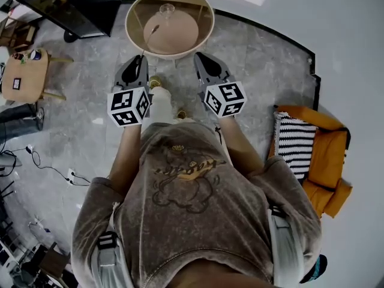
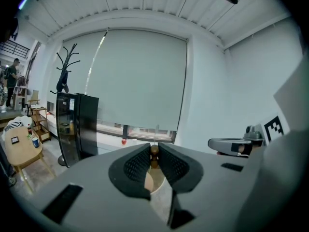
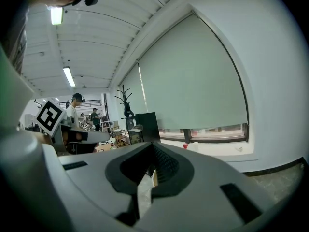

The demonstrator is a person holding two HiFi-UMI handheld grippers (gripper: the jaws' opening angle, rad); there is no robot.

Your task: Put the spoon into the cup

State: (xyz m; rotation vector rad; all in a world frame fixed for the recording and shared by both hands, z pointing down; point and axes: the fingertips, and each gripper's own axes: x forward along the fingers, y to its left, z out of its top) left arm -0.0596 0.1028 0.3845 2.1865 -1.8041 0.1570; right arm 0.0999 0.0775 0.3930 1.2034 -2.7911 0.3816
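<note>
A round glass-topped table stands ahead of me in the head view. On it a clear glass cup stands upright at the far side. The spoon lies loose on the glass to the cup's left and nearer me. Both grippers hover short of the table's near rim, apart from both objects. My left gripper has its jaws together with nothing held; in the left gripper view only a thin slit shows between the pads. My right gripper is also shut and empty, its jaws meeting in the right gripper view.
An orange chair with a striped cushion stands to the right. A small wooden side table and a black cabinet are at the left. Cables lie on the grey floor. People stand far off.
</note>
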